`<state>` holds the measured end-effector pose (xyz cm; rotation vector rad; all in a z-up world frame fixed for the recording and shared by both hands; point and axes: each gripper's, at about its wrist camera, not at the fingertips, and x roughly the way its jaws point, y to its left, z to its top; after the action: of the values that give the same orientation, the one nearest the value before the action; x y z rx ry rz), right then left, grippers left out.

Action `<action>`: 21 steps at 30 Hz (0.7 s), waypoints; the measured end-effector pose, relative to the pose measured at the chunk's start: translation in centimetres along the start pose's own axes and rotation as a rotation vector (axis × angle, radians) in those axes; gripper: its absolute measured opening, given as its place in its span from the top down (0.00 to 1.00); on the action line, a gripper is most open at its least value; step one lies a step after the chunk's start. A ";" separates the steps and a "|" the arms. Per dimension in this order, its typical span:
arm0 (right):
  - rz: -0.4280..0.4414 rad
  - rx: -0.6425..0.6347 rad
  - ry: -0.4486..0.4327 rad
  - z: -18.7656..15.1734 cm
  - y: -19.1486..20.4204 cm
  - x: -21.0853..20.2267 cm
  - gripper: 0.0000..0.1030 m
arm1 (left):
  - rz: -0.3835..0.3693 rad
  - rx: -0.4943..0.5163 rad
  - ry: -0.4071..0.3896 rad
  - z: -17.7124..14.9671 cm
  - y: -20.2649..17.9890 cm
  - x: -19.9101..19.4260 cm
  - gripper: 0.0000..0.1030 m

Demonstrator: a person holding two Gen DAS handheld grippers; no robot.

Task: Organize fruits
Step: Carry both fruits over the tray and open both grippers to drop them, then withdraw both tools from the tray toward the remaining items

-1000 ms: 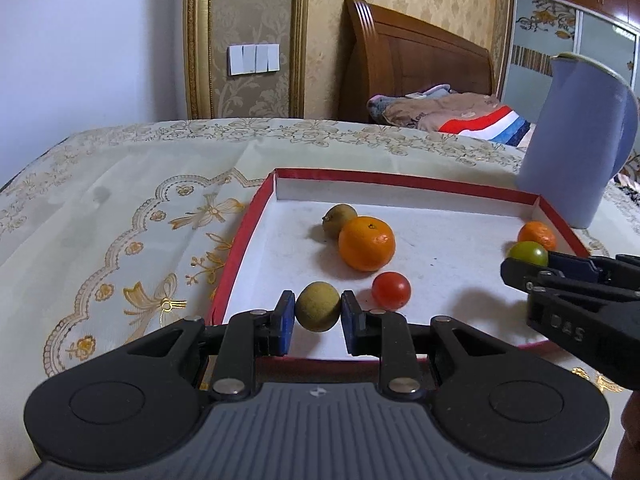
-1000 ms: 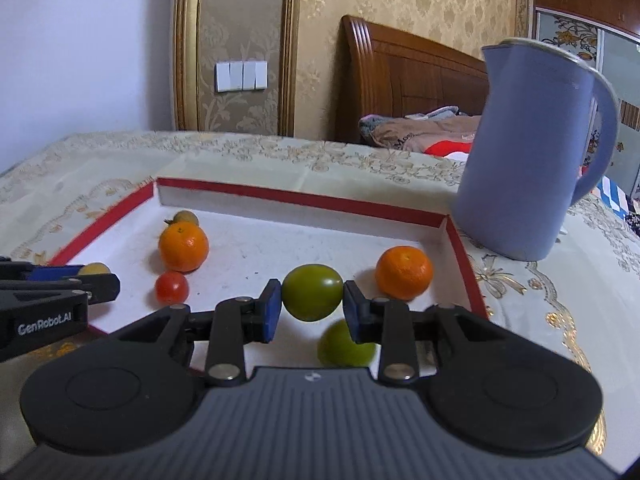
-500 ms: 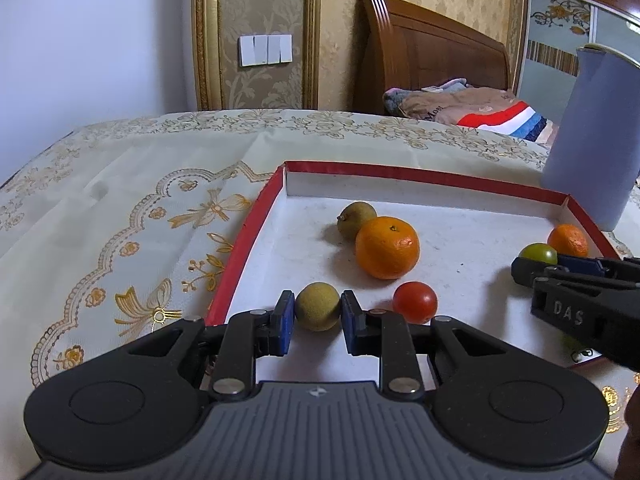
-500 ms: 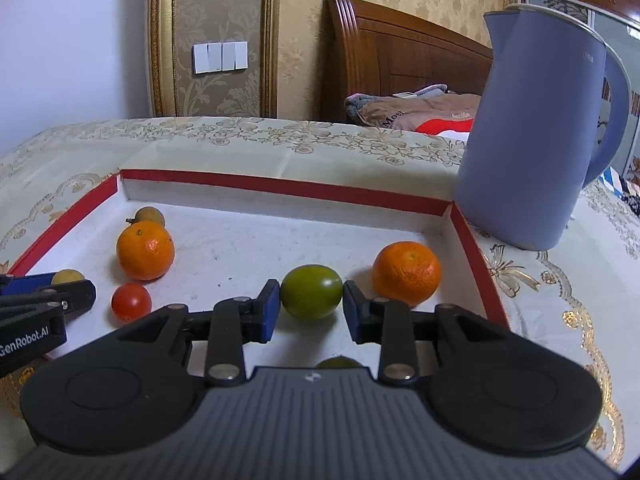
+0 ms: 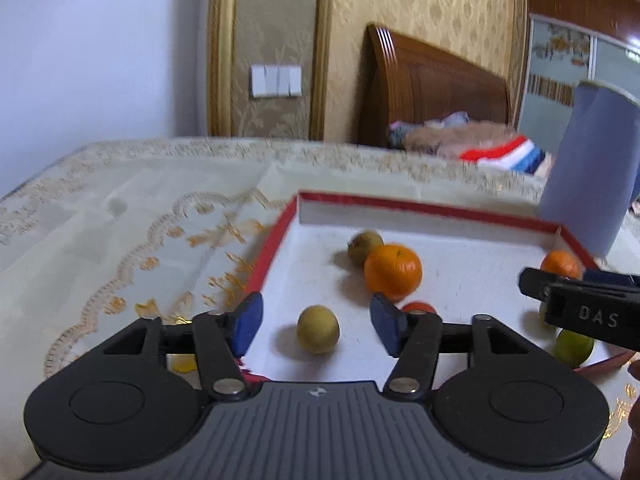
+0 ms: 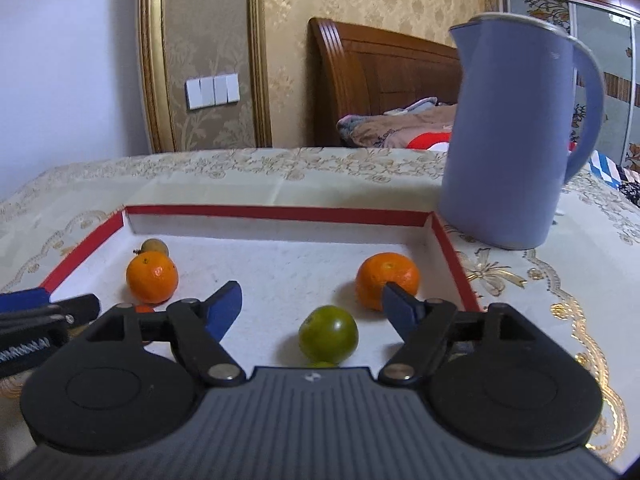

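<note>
On the table point(image 6: 560, 280), covered with a cream cloth embroidered in gold, sits a shallow tray point(image 6: 280, 213) with red rims and a white floor, holding all the fruit. In the left wrist view the left tongs point(image 5: 316, 322) are spread wide, blue pads apart, and a yellow-green fruit point(image 5: 318, 329) rests on the tray floor between them, touching neither pad. Farther in, an orange point(image 5: 393, 269) lies just in front of a brownish fruit point(image 5: 364, 242), and a small tomato point(image 5: 418, 306) peeks out behind the right pad. A second orange point(image 5: 560, 264) sits near the tray's far right corner, partly behind the right tongs' black finger, and a lime point(image 5: 573, 347) lies near the tray's near right edge under that finger.

In the right wrist view the right tongs point(image 6: 312, 306) are likewise spread wide. A green fruit point(image 6: 328, 334) rests on the tray floor between the pads, clear of both. The right-hand orange point(image 6: 387, 274) lies just beyond the right pad; the left-hand orange point(image 6: 152, 277) and the brownish fruit point(image 6: 154, 245) sit at the far left of the tray. A blue jug point(image 6: 508, 136) stands on the table beyond the tray's far right corner. Behind the table are a wooden headboard point(image 6: 380, 80), folded bedding and a row of wall switches point(image 6: 212, 90).
</note>
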<state>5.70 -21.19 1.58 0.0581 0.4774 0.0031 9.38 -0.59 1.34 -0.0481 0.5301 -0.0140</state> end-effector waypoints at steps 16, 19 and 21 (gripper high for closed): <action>0.093 0.042 -0.031 -6.5 -3.0 -10.8 0.09 | -0.024 -0.080 -0.094 -2.4 2.4 -6.4 0.31; 0.088 0.017 -0.041 -7.0 -2.4 -11.6 0.07 | -0.021 -0.086 -0.081 -2.5 2.5 -6.4 0.31; 0.099 0.005 -0.023 -7.2 -2.0 -11.6 0.07 | -0.025 -0.087 -0.072 -2.7 2.6 -6.5 0.31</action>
<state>-7.98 -22.96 0.40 0.0870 0.4513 0.0980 2.42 2.07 2.17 -0.1393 0.4580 -0.0136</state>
